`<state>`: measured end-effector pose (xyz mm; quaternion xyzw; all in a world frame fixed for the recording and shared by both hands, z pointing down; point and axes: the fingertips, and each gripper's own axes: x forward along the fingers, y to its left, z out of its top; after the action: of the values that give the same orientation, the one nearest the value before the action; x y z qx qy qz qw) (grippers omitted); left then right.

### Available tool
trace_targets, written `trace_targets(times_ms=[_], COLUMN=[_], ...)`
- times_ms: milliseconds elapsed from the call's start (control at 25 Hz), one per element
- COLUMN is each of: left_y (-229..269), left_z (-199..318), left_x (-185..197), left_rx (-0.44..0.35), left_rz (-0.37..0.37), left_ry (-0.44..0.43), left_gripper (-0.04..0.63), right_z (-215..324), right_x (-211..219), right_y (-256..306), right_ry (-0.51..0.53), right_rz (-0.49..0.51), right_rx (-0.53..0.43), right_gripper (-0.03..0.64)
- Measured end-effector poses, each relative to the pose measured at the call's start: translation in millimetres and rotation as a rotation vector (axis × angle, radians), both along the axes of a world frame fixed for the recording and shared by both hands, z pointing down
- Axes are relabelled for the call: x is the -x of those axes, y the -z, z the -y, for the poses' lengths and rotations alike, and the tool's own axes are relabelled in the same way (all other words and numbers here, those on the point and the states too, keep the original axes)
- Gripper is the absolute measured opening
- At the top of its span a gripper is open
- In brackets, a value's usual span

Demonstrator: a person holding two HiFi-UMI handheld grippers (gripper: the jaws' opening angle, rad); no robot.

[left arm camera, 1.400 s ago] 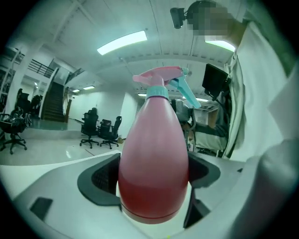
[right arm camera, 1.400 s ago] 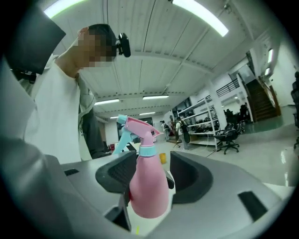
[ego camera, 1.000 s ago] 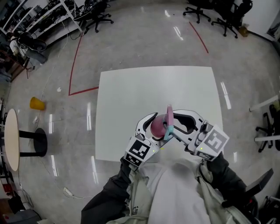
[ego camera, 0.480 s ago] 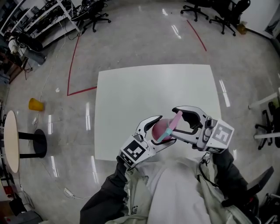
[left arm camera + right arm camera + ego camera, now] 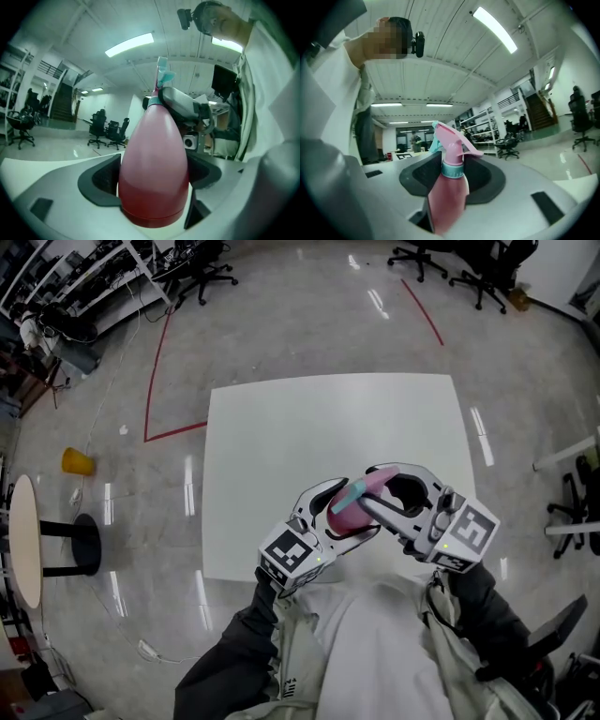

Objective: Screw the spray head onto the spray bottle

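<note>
Pink, smooth plastic fills the middle of the head view: a pink teardrop-shaped plastic spray bottle hangs in the air above the near edge of the square matte white table, just in front of your chest. Your left gripper clamps the bottle's fat belly. Your right gripper comes in from the right at the pink spray head, which sits on the bottle's neck. The tabletop beyond is bare right out to its far edge. Glossy grey floor rings the table, and a red tape line runs off to the left. A yellow cup, a round wooden side table and black office chairs all stand well apart from you.

Left gripper view now. The bottle's rounded base bulges toward the camera, slick and opaque. It tapers up to a narrow neck and a teal nozzle tip. Both dark pads press its sides, jaws spread wide around it. The right gripper's grey body sits up by the neck.

Right gripper view. The jaws are closing on the spray head, and its ribbed teal collar stands between the dark pads, right against them. The pink trigger hood juts right and the bottle's body slopes down toward the lens.
</note>
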<state>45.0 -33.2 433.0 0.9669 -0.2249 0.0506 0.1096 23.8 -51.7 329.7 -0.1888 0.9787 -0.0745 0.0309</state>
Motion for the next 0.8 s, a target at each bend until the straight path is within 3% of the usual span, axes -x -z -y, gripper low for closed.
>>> trace_targets(times_ms=[200,280,360,440,520,600,720,800], left_y=[-13.5,-17.3,-14.4,-4.9,6.6,12.8,11.3,10.1], left_z=[26.5,32.5,28.8,17.7,3.4,-8.3,-19.7,-23.9], left_x=[8.4,8.3,3.3,-0.6,-0.9,2.2,6.6,4.5], left_rx=[-0.062,-0.068,-0.038,-0.008,-0.007,-0.023,-0.046,-0.047], left_rz=[0.206,0.245,0.166,0.038,-0.054,-0.078,-0.054,-0.047], left_ry=[0.212,0.271,0.244,0.151,0.041,-0.045,-0.116,-0.140], left_gripper=[0.431,0.430,0.431,0.430,0.431,0.430,0.431,0.431], right_z=[20.5,23.0,16.5,-0.9,-20.5,-21.1,-10.7,-15.9], right_x=[-2.9,-4.4,1.1,10.6,15.2,12.5,5.5,8.3], right_y=[-11.9,-14.2,-8.7,-5.2,-3.3,9.0,23.7,31.2], right_ry=[-0.375,-0.460,-0.404,-0.226,-0.009,0.097,0.127,0.195], right_rz=[-0.090,-0.116,-0.127,-0.117,-0.079,0.004,0.129,0.158], right_rx=[0.060,0.053,-0.040,-0.084,-0.060,-0.046,0.004,0.009], right_gripper=[0.140,0.136,0.137,0.140,0.252,0.295,0.295,0.295])
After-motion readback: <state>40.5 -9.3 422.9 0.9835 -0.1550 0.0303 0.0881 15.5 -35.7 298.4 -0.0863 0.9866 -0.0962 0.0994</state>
